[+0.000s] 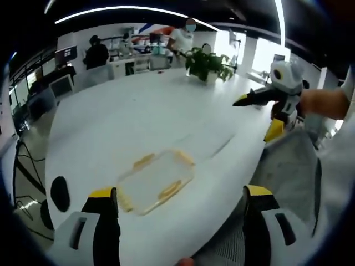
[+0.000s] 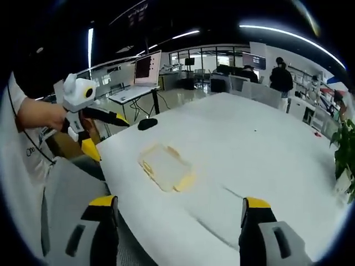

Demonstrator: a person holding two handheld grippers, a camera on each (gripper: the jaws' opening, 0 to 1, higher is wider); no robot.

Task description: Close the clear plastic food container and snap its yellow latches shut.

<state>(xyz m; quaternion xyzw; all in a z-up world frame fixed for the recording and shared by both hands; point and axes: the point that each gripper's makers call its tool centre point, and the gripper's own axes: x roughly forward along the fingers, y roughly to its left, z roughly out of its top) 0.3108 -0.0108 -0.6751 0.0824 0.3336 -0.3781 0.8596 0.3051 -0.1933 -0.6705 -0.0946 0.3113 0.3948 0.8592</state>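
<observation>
Container (image 1: 157, 181) lies flat on the white surface (image 1: 138, 111) near its edge, yellow latches (image 1: 170, 190) around its rim, apparently lidded. Your left tool (image 1: 180, 202) is spread wide above it, holding nothing. Your right tool (image 2: 176, 213) is likewise wide, clear of it.

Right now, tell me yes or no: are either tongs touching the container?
No. The clear container lies alone on the white table, and both the right tongs and left tongs are open, apart from it.
</observation>
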